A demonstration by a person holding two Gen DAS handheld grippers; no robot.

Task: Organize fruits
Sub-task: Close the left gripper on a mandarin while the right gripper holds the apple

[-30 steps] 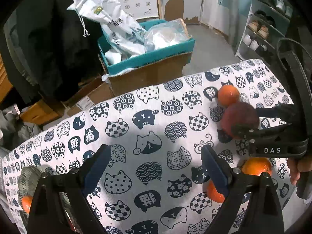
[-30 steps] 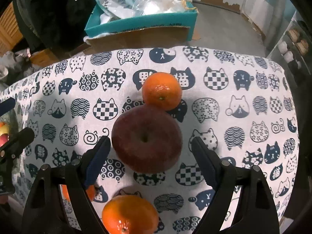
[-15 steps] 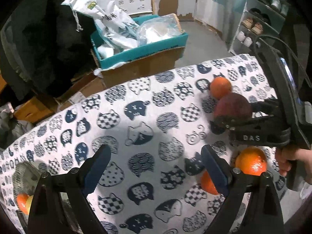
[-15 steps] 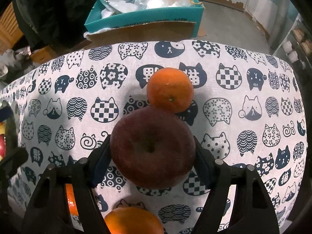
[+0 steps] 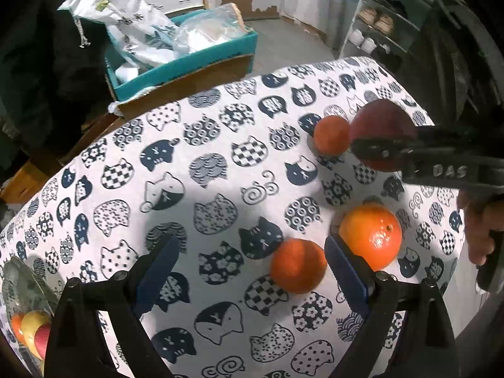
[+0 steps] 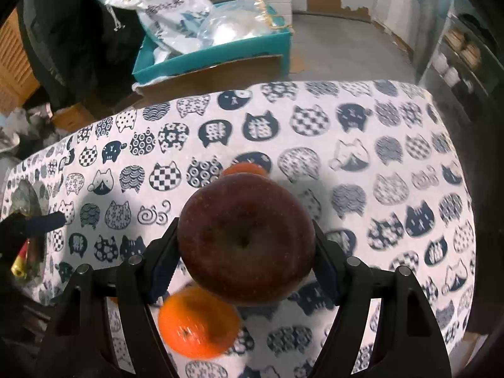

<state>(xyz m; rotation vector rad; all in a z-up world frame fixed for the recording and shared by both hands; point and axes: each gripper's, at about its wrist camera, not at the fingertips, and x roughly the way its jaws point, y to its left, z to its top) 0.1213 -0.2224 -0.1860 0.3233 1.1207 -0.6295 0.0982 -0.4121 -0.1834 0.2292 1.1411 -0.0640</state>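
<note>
My right gripper (image 6: 245,236) is shut on a dark red apple (image 6: 245,239), its blue pads pressing both sides, and holds it above the cat-print tablecloth (image 6: 362,145). Under it lie an orange (image 6: 197,324) and, farther back, another orange (image 6: 244,168) mostly hidden by the apple. In the left wrist view the apple (image 5: 381,126) hangs at the right, beside the far orange (image 5: 330,134). My left gripper (image 5: 250,245) is open over the cloth. A small orange (image 5: 297,266) lies between its fingers, close to the right one. A bigger orange (image 5: 370,236) sits just outside that finger.
A glass bowl (image 5: 19,283) holding fruit (image 5: 31,327) stands at the table's near left corner. Beyond the far edge sits a teal-rimmed cardboard box (image 5: 189,60) full of bags. A shoe rack (image 5: 378,31) stands at the back right. A hand (image 5: 478,226) grips the right tool.
The right gripper closed on the apple and lifted it off the cloth. The left gripper moved right, so the small orange now lies between its open fingers.
</note>
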